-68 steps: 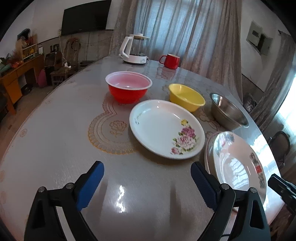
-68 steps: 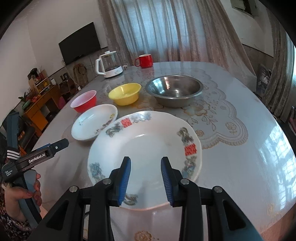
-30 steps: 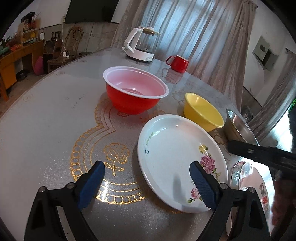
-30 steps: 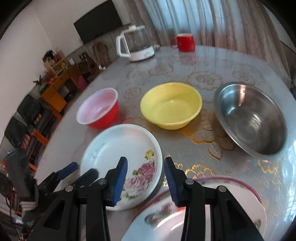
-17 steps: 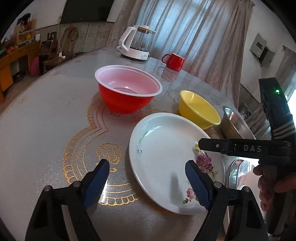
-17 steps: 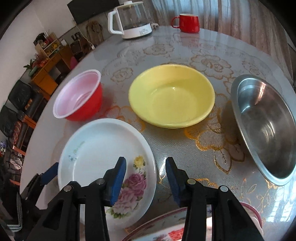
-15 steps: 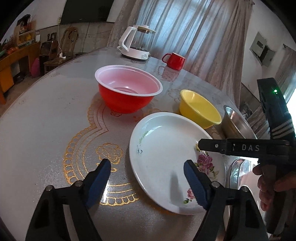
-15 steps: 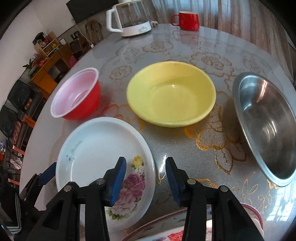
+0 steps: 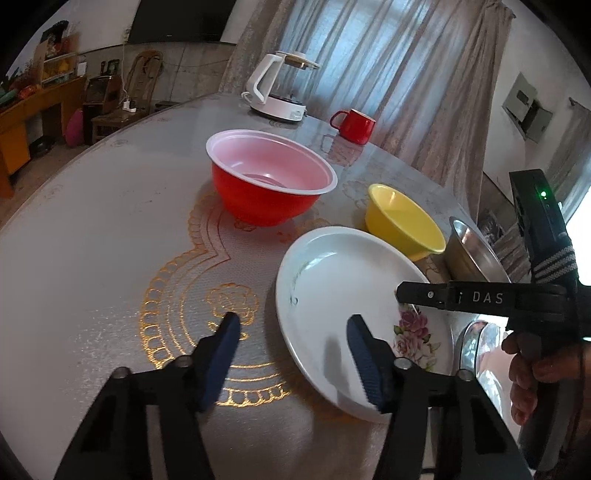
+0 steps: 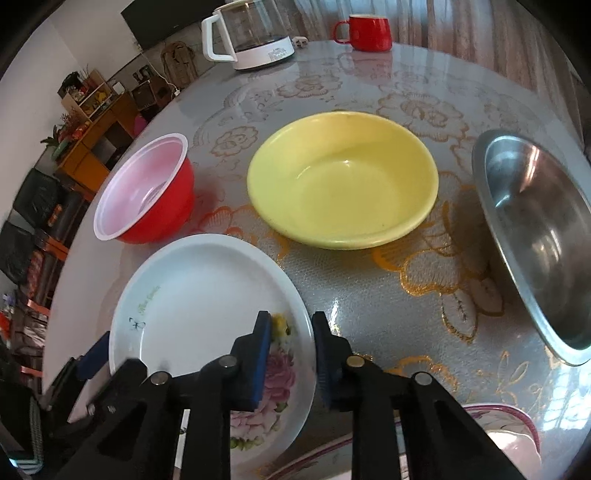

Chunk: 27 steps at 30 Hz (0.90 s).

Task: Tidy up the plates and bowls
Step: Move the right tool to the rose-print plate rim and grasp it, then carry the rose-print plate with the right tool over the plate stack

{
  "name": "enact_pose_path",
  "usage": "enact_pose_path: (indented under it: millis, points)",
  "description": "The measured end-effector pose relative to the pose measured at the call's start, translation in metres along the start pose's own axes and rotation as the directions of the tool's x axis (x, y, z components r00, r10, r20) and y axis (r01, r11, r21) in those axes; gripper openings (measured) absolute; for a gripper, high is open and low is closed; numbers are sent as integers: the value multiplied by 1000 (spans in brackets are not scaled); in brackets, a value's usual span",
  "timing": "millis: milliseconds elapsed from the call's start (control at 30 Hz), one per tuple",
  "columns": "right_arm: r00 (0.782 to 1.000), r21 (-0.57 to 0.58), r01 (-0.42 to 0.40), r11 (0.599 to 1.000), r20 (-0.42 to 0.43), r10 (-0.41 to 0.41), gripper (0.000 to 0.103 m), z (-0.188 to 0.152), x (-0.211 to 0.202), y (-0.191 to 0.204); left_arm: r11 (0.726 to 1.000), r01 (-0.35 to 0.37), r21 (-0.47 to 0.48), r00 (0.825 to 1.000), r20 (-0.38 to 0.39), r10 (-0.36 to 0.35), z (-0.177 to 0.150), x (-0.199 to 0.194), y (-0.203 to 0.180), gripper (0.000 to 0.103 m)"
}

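Note:
A white plate with pink roses (image 9: 332, 280) (image 10: 192, 295) lies flat on the table between both grippers. My left gripper (image 9: 295, 347) straddles its left rim; the jaws are closing and the pads are clear of the plate. My right gripper (image 10: 291, 350) straddles the plate's right rim by the roses; its jaws are closing too, with a gap still showing. Behind the plate stand a red bowl (image 9: 266, 192) (image 10: 147, 192), a yellow bowl (image 9: 402, 218) (image 10: 343, 181) and a steel bowl (image 10: 535, 229).
A second plate with a dark red rim (image 10: 498, 443) lies at the near right, close to the white one. A white kettle (image 10: 251, 37) and a red mug (image 10: 369, 27) stand at the table's far side. A person's hand (image 9: 535, 369) holds the right gripper.
The right gripper came down over the white plate's right rim and its jaws narrowed. The left gripper's jaws narrowed around the left rim. No dish has moved.

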State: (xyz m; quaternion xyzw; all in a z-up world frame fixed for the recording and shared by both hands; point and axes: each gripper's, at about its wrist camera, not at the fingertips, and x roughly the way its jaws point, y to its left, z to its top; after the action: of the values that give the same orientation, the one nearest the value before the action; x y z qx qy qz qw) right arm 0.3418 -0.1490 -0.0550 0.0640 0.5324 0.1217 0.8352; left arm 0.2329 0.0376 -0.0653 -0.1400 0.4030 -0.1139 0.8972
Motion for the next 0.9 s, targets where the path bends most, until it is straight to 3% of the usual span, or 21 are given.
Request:
enact_pose_path:
  millis: [67, 233, 333, 500, 767, 900]
  points:
    - [1000, 12, -20, 1000, -10, 20, 22, -3, 0, 1, 1000, 3, 17, 1000, -10, -3, -1, -2, 2, 48]
    - [1000, -27, -19, 999, -14, 18, 22, -17, -4, 17, 999, 24, 45, 999, -27, -22, -8, -9, 5, 44]
    - [1000, -67, -18, 998, -6, 18, 22, -28, -7, 33, 999, -18, 45, 1000, -17, 19, -11, -18, 12, 44]
    - [999, -44, -53, 998, 1, 53, 23, -46, -11, 52, 999, -9, 43, 1000, -19, 10, -9, -26, 34, 44]
    - [998, 48, -18, 999, 56, 15, 25, -58, -14, 62, 994, -23, 104, 999, -30, 27, -3, -22, 36, 45]
    - [996, -5, 26, 1000, 82, -26, 24, -62, -13, 77, 992, -54, 116, 998, -27, 58, -5, -25, 40, 43]
